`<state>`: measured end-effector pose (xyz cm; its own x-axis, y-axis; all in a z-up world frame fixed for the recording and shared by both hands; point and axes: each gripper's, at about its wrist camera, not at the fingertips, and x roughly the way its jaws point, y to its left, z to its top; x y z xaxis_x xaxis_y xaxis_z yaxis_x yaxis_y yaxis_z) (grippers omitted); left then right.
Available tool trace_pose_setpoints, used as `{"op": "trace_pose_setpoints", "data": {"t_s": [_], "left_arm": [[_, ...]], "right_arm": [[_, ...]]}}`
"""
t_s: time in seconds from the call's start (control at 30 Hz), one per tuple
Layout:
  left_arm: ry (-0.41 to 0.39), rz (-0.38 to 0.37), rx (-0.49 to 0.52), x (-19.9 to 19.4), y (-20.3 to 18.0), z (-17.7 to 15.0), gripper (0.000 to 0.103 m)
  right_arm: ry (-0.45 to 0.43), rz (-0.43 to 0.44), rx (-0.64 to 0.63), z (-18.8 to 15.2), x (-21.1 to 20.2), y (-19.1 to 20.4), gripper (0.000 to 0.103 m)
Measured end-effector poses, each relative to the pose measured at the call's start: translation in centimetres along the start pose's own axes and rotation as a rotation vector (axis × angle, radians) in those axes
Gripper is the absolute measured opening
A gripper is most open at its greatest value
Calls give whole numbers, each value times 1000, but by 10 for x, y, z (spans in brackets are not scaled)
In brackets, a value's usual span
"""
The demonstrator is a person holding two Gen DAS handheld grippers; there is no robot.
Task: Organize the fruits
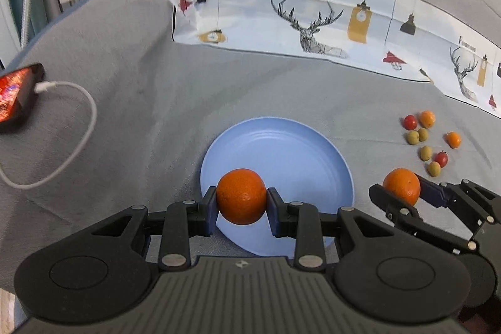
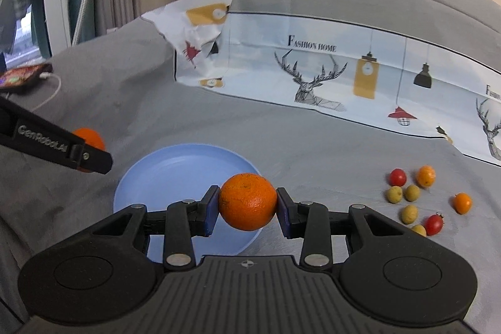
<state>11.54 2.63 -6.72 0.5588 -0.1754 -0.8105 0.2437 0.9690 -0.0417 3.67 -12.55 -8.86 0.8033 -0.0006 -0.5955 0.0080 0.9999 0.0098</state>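
A phone (image 1: 17, 97) with a white cable (image 1: 67, 127) is seen far left on grey fabric (image 1: 131, 89); a deer-printed sheet (image 1: 313, 24) is spread far behind.

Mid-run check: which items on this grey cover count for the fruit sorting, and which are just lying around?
Job items: orange in the left gripper; orange in the right gripper; blue plate; small loose fruits, red, orange and green.

Just lying about: phone with white cable; printed deer sheet.
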Motion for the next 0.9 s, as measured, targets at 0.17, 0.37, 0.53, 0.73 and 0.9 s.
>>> {"op": "trace_pose_setpoints", "data": {"t_s": [0.17,0.37,0.53,0.73,0.9], "left_arm": [[39,0,-6,28,0,6,35],[71,11,-6,57,1,14,35],[81,33,11,79,1,19,40],[8,41,52,66,-4,23,103],[13,38,60,32,-9,11,103]], "right_arm": [[38,16,-24,-4,21,4,40],[74,37,-44,-5,46,9,40],[108,52,-51,-3,69,12,40],[119,51,-65,5,78,15,86],[119,19,-85,6,47,14,96]]}}
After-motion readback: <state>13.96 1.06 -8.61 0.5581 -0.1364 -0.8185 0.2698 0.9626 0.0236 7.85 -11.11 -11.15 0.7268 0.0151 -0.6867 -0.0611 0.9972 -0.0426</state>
